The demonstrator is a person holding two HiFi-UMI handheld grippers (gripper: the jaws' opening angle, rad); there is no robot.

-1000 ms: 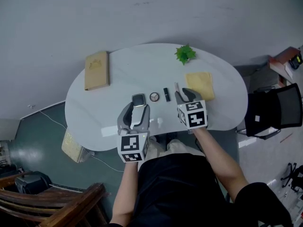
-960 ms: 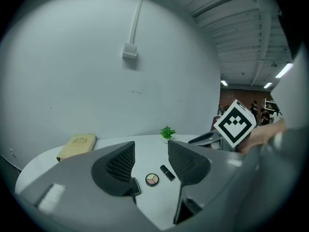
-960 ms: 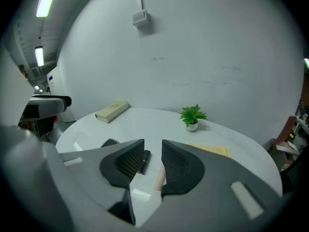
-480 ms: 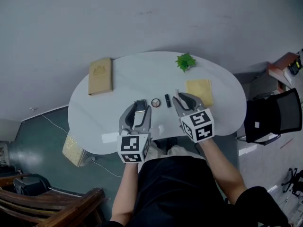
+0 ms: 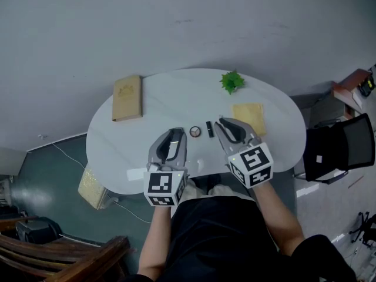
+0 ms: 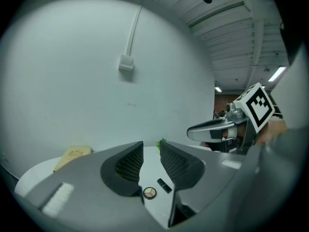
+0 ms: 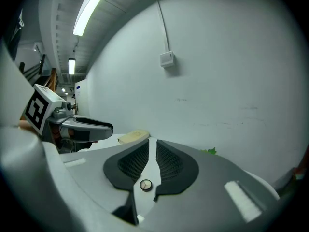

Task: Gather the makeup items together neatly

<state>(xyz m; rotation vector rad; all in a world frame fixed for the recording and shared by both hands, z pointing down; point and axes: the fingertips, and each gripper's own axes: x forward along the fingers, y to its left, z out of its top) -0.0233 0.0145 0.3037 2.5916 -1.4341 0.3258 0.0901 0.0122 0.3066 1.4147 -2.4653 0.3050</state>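
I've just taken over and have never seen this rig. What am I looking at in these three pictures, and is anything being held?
There is no robot arm here. A person holds a hand tool with two fingers in each hand. The wide picture comes from a camera on the person's head, looking down at a white table. The left gripper shows at its left and the right gripper at its right. The other two pictures come from a camera riding on each gripper, looking along its fingers.

On the table lie a round compact, a black tube beside it, a tan book, a yellow cloth and a small green plant.

Both grippers' fingers have just been closing. A narrow gap remains and nothing is between them, so neither holds anything. The compact seen through the gaps lies on the table beyond.
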